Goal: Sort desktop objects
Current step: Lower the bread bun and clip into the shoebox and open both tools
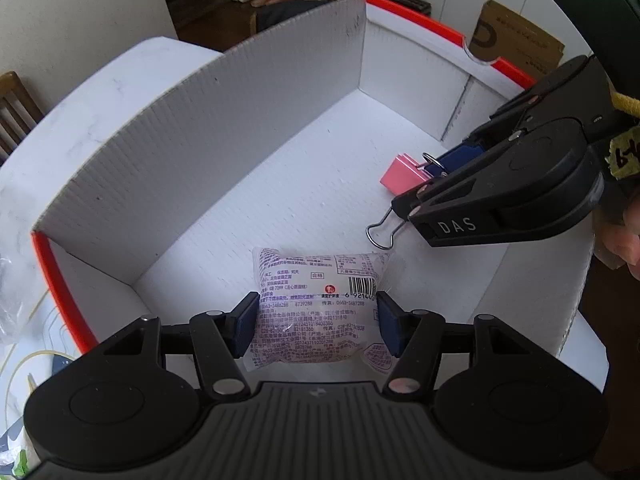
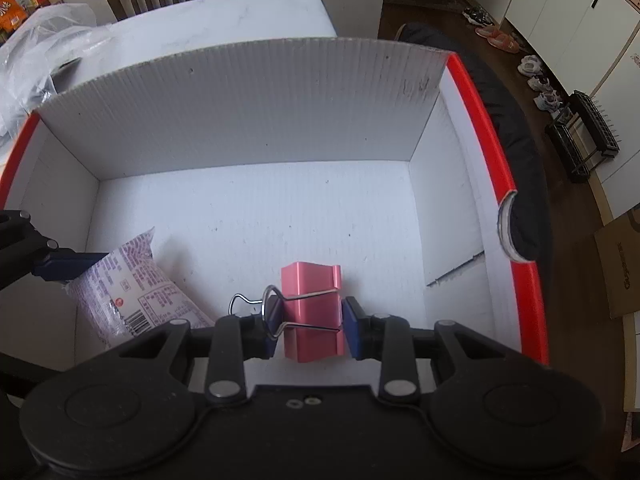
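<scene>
Inside box: left tool pinches snack packet, near end hidden; right tool clamps pink binder clip.

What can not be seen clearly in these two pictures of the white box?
- Near end of the clear printed snack packet: left wrist view, hidden behind the left tongs.
- Small print on that packet: both views, too small to read.
- Near end of the pink metal binder clip: right wrist view, covered by the right tongs.
- Near wall of the white corrugated box: both views, behind the tongs' bodies.
</scene>
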The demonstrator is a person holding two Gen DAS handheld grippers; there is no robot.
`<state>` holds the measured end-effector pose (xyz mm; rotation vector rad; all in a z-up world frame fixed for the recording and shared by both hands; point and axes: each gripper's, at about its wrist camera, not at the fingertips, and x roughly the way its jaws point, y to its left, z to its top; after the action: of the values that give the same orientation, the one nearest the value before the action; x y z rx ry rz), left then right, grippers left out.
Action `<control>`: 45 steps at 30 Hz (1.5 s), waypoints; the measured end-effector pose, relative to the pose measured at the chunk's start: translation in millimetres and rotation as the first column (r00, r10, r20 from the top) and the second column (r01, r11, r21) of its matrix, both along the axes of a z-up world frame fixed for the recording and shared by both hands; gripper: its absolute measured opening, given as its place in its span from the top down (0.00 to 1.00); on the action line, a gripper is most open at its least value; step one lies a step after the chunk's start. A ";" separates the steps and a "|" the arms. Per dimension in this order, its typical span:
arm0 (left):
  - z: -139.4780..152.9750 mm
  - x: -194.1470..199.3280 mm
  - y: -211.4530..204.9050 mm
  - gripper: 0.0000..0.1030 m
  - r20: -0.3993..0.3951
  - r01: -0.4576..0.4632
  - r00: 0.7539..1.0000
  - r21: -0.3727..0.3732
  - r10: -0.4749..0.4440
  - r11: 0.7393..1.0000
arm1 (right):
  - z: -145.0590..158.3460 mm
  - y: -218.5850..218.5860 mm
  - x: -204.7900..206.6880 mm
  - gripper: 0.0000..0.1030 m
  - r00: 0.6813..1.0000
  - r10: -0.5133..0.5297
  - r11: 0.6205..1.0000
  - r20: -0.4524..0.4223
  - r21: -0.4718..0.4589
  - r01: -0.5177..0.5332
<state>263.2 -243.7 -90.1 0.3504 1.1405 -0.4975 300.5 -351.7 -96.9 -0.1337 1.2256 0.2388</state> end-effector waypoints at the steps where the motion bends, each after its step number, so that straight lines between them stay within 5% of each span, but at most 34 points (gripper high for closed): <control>1: -0.5 -0.6 0.0 0.41 -0.002 0.004 1.000 0.004 -0.004 1.000 | -1.1 0.7 0.2 0.69 1.000 0.002 1.000 -0.004 0.000 -0.002; 12: 0.4 3.5 -4.0 0.39 -0.011 -0.007 1.000 0.008 0.007 1.000 | -2.0 2.5 1.7 0.69 1.000 -0.008 1.000 -0.019 -0.006 0.007; 24: 19.2 -12.2 7.9 0.32 0.030 -0.042 0.999 -0.077 0.045 0.996 | 26.2 -15.8 -15.1 0.55 0.998 -0.036 0.996 0.041 0.087 0.033; 35: 51.8 -31.6 21.6 0.32 0.116 -0.096 0.987 -0.141 0.112 0.985 | 62.2 -27.8 -38.1 0.52 0.993 -0.031 0.988 0.118 0.155 0.012; 45: 85.8 -68.3 43.0 0.32 0.222 -0.157 0.953 -0.226 0.207 0.962 | 92.9 -24.2 -68.7 0.46 0.972 -0.020 0.970 0.234 0.242 -0.038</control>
<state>194.9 -200.7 -4.3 0.1190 0.8633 -0.3920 231.8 -375.8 -4.0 0.0468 0.9508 0.3701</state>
